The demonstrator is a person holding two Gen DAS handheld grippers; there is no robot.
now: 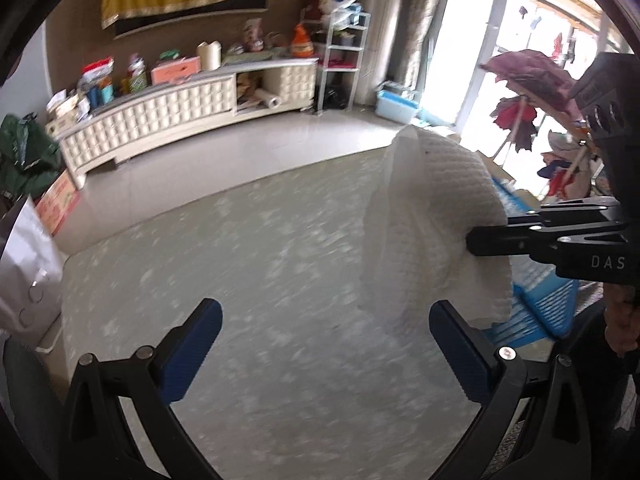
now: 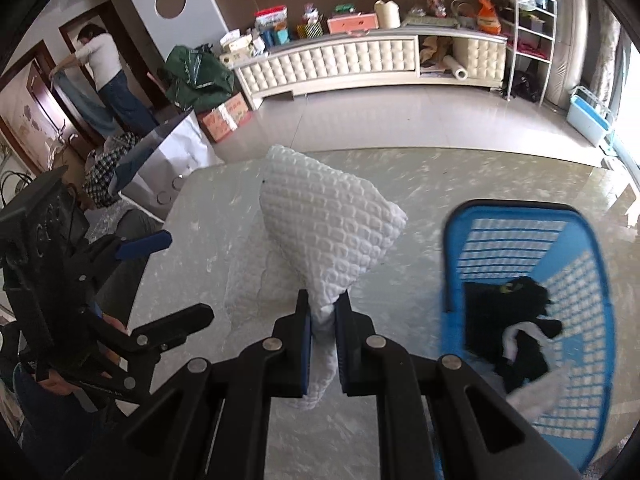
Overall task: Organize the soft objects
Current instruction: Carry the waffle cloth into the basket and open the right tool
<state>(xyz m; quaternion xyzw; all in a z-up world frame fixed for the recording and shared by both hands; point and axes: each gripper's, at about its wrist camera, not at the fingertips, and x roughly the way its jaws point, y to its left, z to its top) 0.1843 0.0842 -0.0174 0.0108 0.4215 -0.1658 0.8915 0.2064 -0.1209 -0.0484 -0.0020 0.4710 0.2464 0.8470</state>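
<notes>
A white quilted cloth (image 2: pixel 328 236) hangs above the marble table (image 2: pixel 420 184), pinched at its lower end by my right gripper (image 2: pixel 323 312), which is shut on it. The left wrist view shows the same white cloth (image 1: pixel 432 216) at the right, with the right gripper (image 1: pixel 474 242) entering from the right edge and clamped on it. My left gripper (image 1: pixel 325 344) is open with nothing between its blue pads, just left of the cloth. In the right wrist view the left gripper (image 2: pixel 168 280) stands at the left. A blue basket (image 2: pixel 592 320) to the right holds black and white garments (image 2: pixel 516 336).
A white bag (image 2: pixel 168 160) stands at the table's far left corner. Beyond the table lie a tiled floor, a long cream cabinet (image 2: pixel 352 60) loaded with boxes, and a metal rack (image 2: pixel 532 32). A person (image 2: pixel 108 76) stands in the doorway at the far left, folding fabric.
</notes>
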